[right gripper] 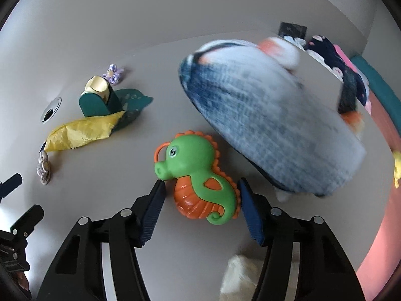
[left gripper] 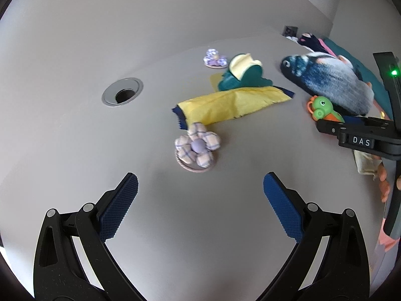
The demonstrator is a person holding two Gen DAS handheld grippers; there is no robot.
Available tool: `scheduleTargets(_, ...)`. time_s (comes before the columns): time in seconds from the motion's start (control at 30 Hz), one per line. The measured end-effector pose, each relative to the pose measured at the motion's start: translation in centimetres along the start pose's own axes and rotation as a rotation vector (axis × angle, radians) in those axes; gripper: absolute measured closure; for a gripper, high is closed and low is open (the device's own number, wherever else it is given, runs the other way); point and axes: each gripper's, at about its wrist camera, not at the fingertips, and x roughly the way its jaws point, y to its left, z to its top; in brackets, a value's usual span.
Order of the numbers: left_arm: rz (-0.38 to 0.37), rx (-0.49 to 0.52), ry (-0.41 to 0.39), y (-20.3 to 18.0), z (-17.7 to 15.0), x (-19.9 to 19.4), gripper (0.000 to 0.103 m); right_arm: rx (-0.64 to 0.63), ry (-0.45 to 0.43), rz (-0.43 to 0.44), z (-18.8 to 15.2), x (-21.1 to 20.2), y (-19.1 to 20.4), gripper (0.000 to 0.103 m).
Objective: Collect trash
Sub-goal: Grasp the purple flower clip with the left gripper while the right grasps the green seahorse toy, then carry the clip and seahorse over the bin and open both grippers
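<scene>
A crumpled yellow wrapper point(left gripper: 229, 106) lies mid-table; it also shows in the right wrist view point(right gripper: 80, 131). My left gripper point(left gripper: 200, 195) is open and empty, above bare table, just short of a checked fabric flower scrunchie point(left gripper: 196, 148). My right gripper point(right gripper: 201, 198) is open, its blue pads either side of a green and orange toy seahorse point(right gripper: 200, 175), close to it but not clamped. The seahorse also shows in the left wrist view point(left gripper: 323, 107). A crumpled whitish paper point(right gripper: 238, 278) lies under the right gripper.
A large plush fish point(right gripper: 270, 120) lies right of the seahorse. A green tape dispenser point(right gripper: 100, 100), a small purple flower point(left gripper: 214, 59) and a round cable hole point(left gripper: 122, 95) sit farther back. Dark and pink clothes point(right gripper: 345, 70) pile at the right edge.
</scene>
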Motion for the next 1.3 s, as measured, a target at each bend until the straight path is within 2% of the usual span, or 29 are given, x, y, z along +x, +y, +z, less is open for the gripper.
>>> scheduleTargets(0.1, 0.000, -0.021, -0.015, 0.3, 0.5, 0.6, 0.008, -0.012, -0.005, -0.007, 0.4, 0.0, 0.5, 0.052)
scheduleTargets(0.2, 0.008, -0.028, -0.022, 0.3, 1.2, 1.5, 0.022, -0.001, -0.029, 0.014, 0.3, -0.6, 0.7, 0.052)
scheduleTargets(0.23, 0.012, -0.030, -0.015, 0.4, 1.5, 1.9, 0.023, 0.006, -0.043, 0.029, 0.3, -1.0, 0.7, 0.052)
scheduleTargets(0.33, 0.040, -0.013, -0.020, 0.1, 1.9, 2.5, 0.041, 0.009, -0.061, 0.052, 0.3, -1.9, 0.9, 0.052)
scheduleTargets(0.4, 0.057, 0.003, -0.030, -0.2, 1.9, 2.5, 0.062, 0.007, -0.070, 0.061, 0.3, -2.4, 0.9, 0.052)
scheduleTargets(0.5, 0.042, -0.006, -0.038, -0.3, 1.6, 2.1, 0.075, 0.027, -0.089, 0.082, 0.0, -3.3, 0.6, 0.052)
scheduleTargets(0.63, 0.009, -0.012, -0.037, -0.6, 0.8, 1.0, 0.078, 0.051, -0.105, 0.099, -0.4, -4.3, 0.2, 0.052)
scheduleTargets(0.9, -0.045, 0.057, -0.082, -4.5, 0.1, -2.6, 0.078, 0.103, -0.159, 0.113, -2.3, -8.1, -1.6, 0.052)
scheduleTargets(1.3, -0.165, 0.206, -0.137, -14.6, -1.6, -6.8, 0.078, 0.203, -0.249, 0.039, -8.0, -15.2, -8.5, 0.052)
